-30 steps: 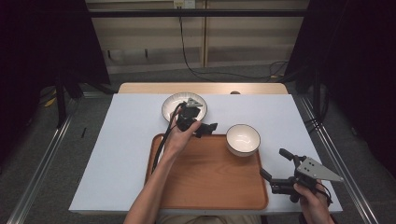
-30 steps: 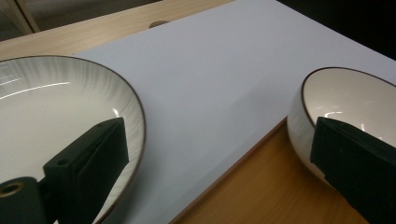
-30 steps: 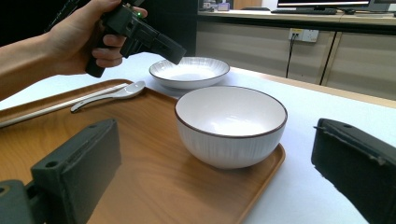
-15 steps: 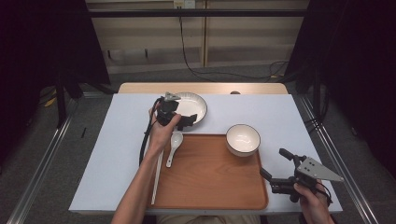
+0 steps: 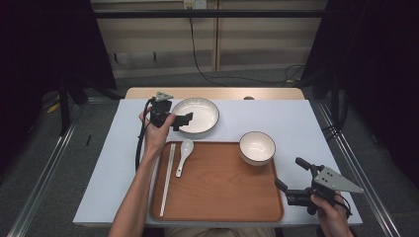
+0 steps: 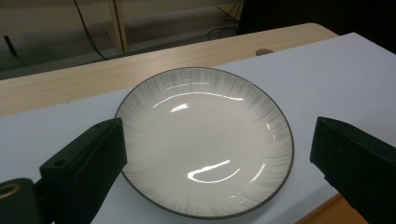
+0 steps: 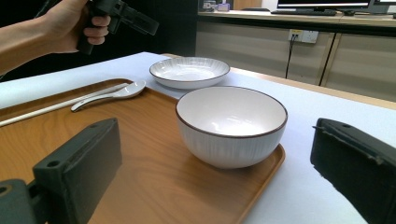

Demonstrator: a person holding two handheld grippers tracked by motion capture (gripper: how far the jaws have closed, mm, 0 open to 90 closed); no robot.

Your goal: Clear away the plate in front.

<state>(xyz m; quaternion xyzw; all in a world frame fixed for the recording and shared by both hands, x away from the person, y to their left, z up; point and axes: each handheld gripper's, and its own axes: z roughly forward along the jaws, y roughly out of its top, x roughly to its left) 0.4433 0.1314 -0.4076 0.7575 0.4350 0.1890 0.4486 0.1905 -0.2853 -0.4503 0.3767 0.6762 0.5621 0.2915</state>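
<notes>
The desk (image 5: 296, 118) had a pale white cover, with a strip of bare light wood (image 5: 212, 93) along its far edge. Beyond that edge stood low beige cabinets (image 5: 217, 39), and a black cable (image 5: 193, 44) hung down in front of them to the grey floor (image 5: 69, 148). Dark curtains (image 5: 44, 44) closed both sides. Metal rails (image 5: 44, 182) ran along the floor beside the desk.

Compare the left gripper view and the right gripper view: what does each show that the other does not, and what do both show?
In the left gripper view alone: the left gripper, jaws wide open, close over the plate. In the right gripper view alone: the right gripper, jaws open, the bowl at a corner of the wooden tray, the spoon, the chopsticks, and the person's hand. Both share the empty plate on the white tabletop.
</notes>
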